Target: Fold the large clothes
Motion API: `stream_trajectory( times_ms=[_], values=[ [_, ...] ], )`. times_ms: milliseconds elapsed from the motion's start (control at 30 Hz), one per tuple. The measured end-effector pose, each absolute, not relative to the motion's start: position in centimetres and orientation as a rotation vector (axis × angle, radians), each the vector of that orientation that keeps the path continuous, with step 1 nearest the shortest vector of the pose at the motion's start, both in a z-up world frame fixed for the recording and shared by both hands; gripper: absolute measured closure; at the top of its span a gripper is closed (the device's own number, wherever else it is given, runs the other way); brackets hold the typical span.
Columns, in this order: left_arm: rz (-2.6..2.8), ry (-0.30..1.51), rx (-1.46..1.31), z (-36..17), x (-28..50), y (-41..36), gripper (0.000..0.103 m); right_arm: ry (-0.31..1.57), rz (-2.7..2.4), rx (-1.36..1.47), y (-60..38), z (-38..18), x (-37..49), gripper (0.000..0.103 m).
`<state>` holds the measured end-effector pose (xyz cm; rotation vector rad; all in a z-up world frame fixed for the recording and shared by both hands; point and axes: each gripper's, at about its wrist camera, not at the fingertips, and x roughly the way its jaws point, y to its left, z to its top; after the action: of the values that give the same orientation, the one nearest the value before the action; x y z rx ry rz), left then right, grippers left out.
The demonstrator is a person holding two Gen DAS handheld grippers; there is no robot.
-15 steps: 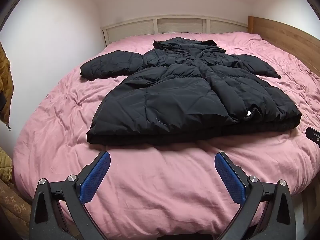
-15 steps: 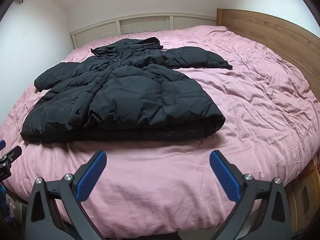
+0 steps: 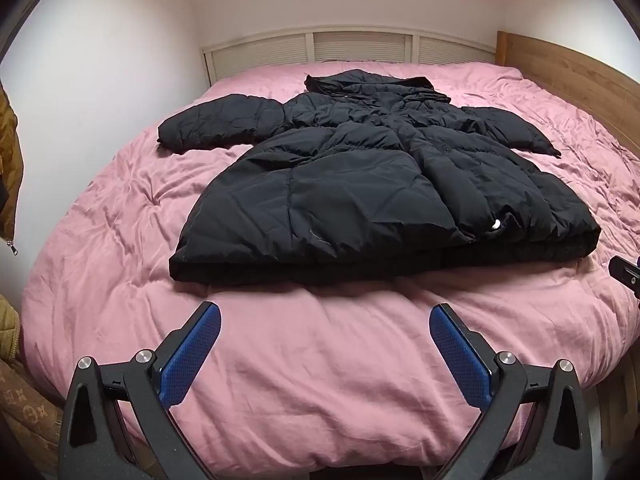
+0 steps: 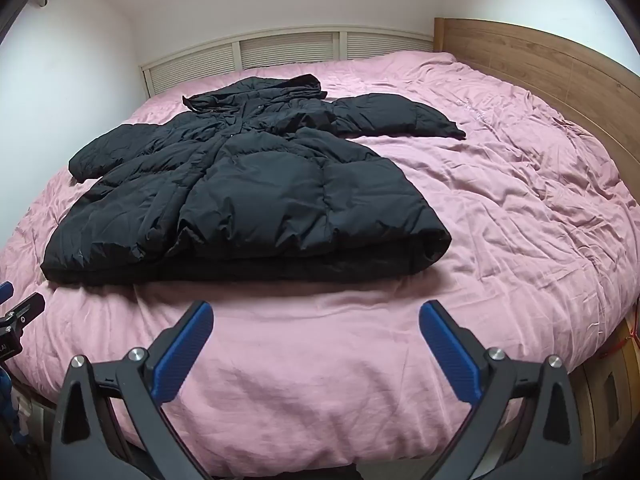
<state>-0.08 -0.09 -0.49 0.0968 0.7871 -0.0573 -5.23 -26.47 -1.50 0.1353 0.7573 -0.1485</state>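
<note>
A bed (image 3: 320, 380) fills both views, covered by a wrinkled pink duvet (image 4: 500, 208). A wooden headboard (image 4: 560, 68) runs along its right side, and a pale slatted panel (image 3: 360, 46) stands against the white wall at the far edge.

A black puffer coat (image 3: 360, 200) lies spread flat on the duvet, front up, hood toward the slatted panel and hem toward the cameras. Its body is closed down the middle and flares wide at the hem, which sits well in from the near edge of the bed. One sleeve (image 3: 216, 128) reaches out to the left in the left wrist view; the other sleeve (image 4: 400, 120) stretches toward the headboard. The hood (image 4: 256, 88) lies flat at the top. A small bright snap (image 3: 497, 223) shows near the hem on the front flap.

At the left edge of the left wrist view, brown garments (image 3: 10, 160) hang or lie beside the bed.

The left gripper (image 3: 325, 354) hovers above bare duvet just short of the hem, jaws spread wide, blue pads (image 3: 190, 356) facing inward with nothing between them. The right gripper (image 4: 316, 350) hangs likewise over the near edge, jaws wide and empty, apart from the coat.
</note>
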Motion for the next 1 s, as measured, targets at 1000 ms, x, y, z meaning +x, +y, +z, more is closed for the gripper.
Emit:
stream_trajectory(
  times_ms=[1000],
  values=[
    [-0.076, 0.800, 0.079, 0.18, -0.24, 0.08, 0.001, 0.756, -0.148, 0.139, -26.30, -1.02, -5.55, 0.000]
  ],
)
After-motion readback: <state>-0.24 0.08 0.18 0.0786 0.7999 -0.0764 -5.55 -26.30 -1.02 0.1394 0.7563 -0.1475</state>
